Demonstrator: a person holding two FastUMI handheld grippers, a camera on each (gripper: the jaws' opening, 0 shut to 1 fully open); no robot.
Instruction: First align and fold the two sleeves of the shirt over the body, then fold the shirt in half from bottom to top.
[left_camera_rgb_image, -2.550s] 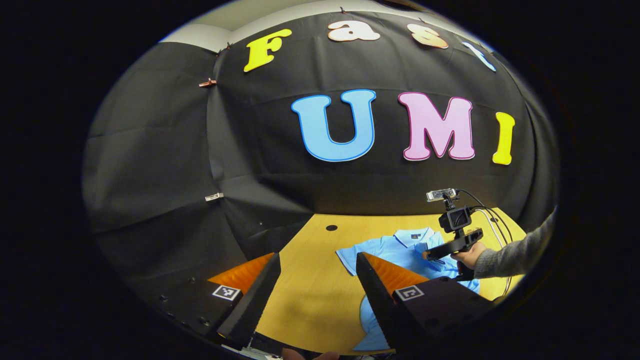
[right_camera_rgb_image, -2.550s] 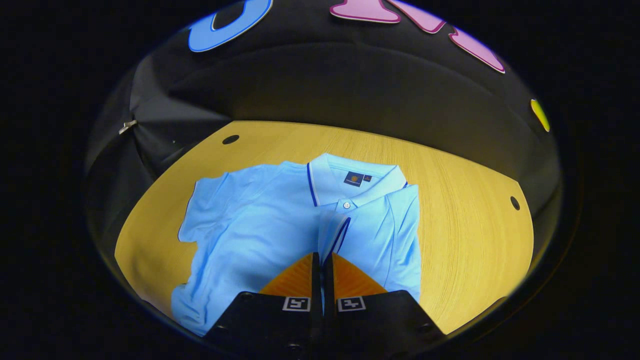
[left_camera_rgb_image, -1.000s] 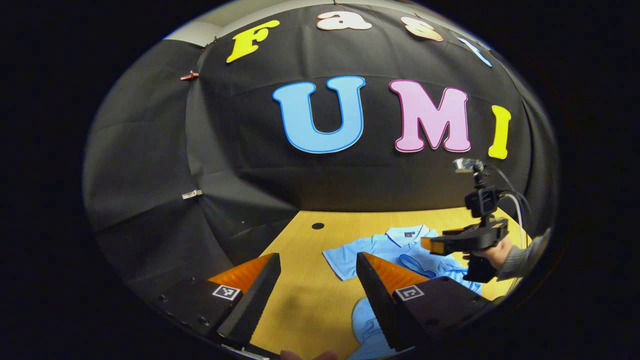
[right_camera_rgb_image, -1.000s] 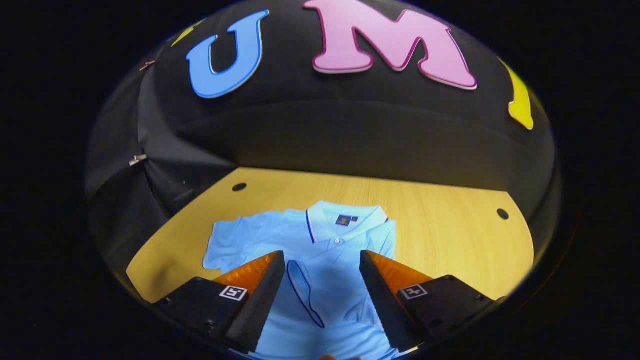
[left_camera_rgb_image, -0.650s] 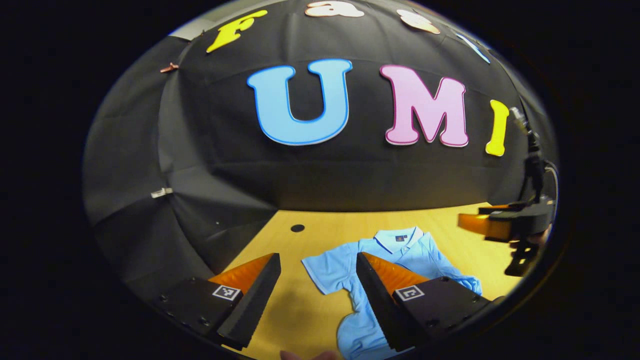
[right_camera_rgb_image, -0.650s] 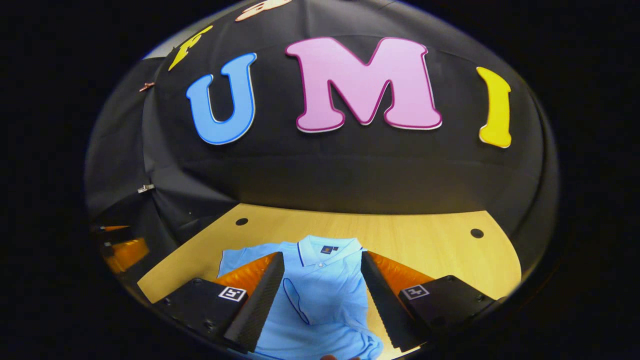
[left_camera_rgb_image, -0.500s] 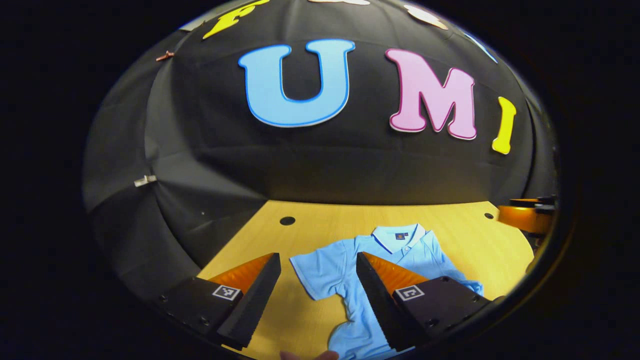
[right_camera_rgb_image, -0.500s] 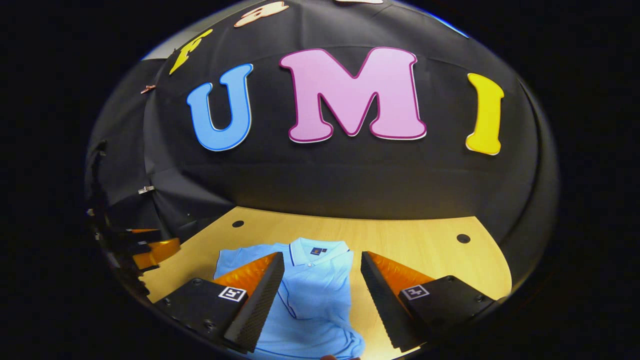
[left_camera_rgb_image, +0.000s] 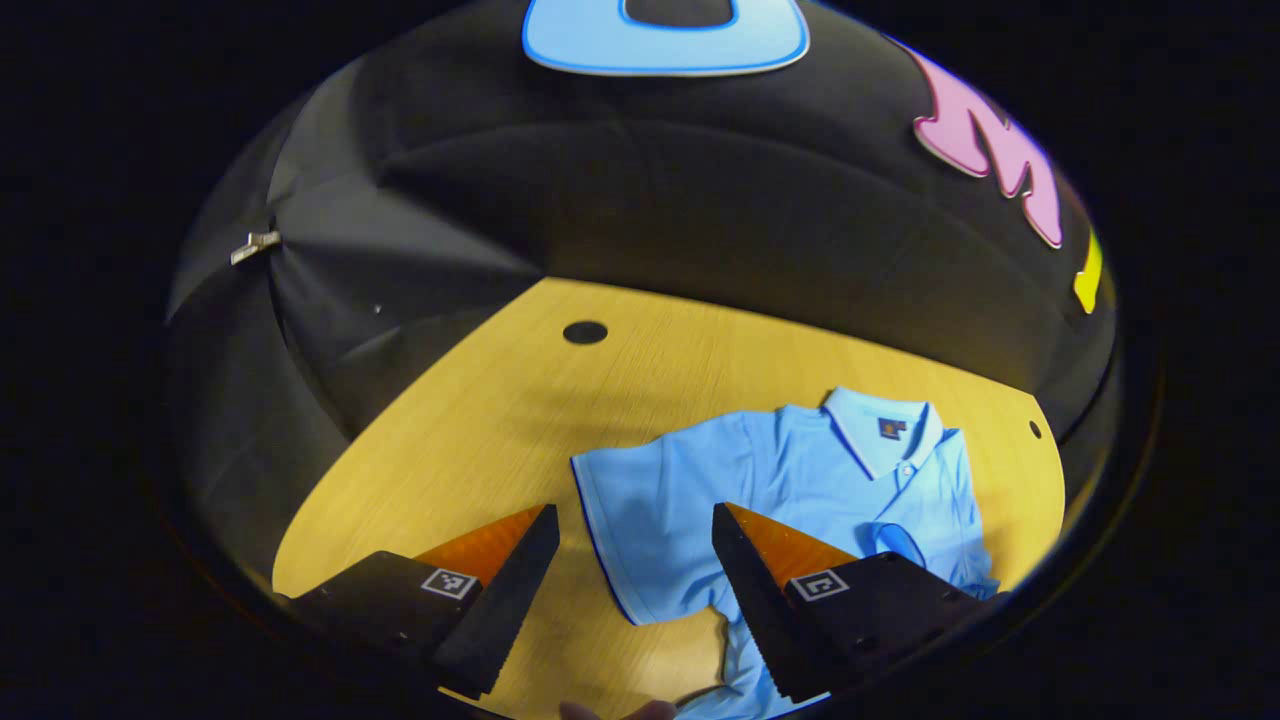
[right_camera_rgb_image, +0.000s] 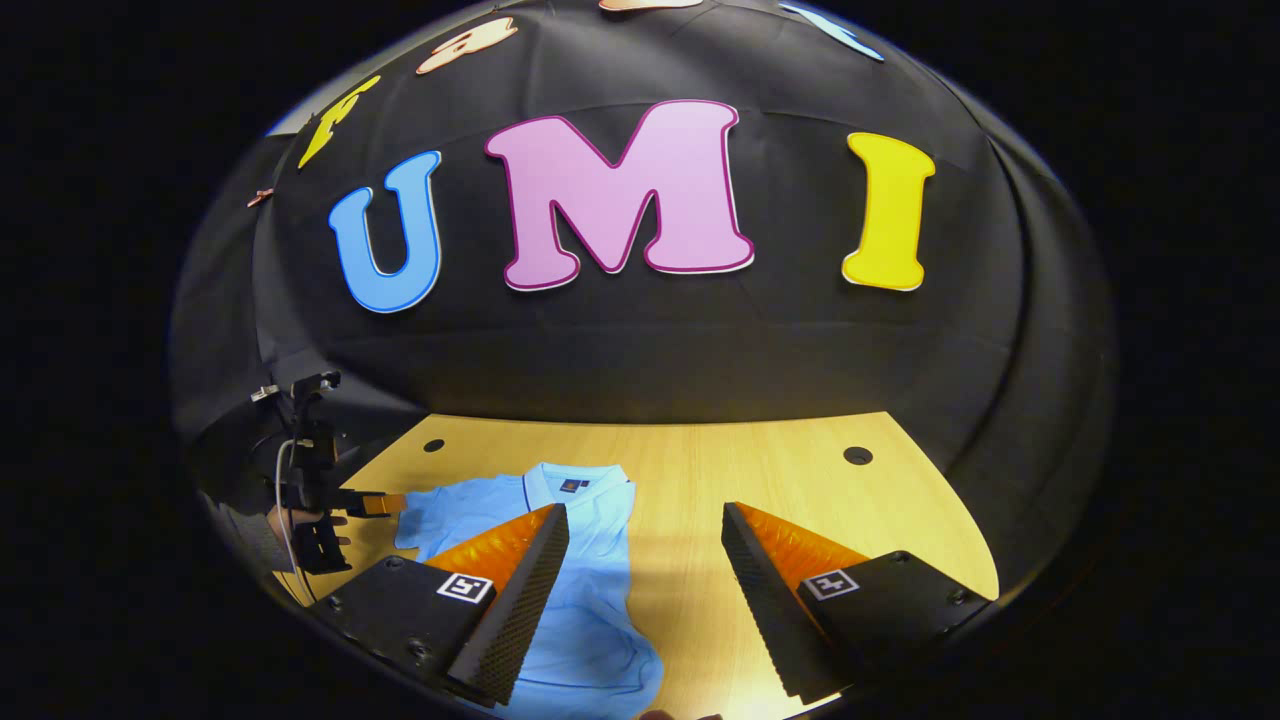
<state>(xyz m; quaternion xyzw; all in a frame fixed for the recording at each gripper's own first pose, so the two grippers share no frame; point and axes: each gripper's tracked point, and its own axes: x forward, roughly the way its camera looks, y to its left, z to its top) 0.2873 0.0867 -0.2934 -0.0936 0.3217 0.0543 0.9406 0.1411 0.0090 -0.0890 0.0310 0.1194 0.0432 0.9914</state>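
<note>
While both hand-held grippers gape, left (left_camera_rgb_image: 632, 560), right (right_camera_rgb_image: 645, 560), shirt (left_camera_rgb_image: 790, 480) neck label (left_camera_rgb_image: 887, 428) unreadable.

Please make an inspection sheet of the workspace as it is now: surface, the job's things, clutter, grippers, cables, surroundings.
Surface: wooden table, round dark holes in the top.
Job's things: light blue polo shirt lying flat, collar toward the wall; one sleeve folded over the body, the other sleeve spread out on the table.
Clutter: nothing seen.
Grippers: left gripper open above the spread sleeve, holding nothing; right gripper open, held off to the side, holding nothing.
Cables: a cable hangs by the left gripper in the right gripper view.
Surroundings: black cloth wall behind the table.
</note>
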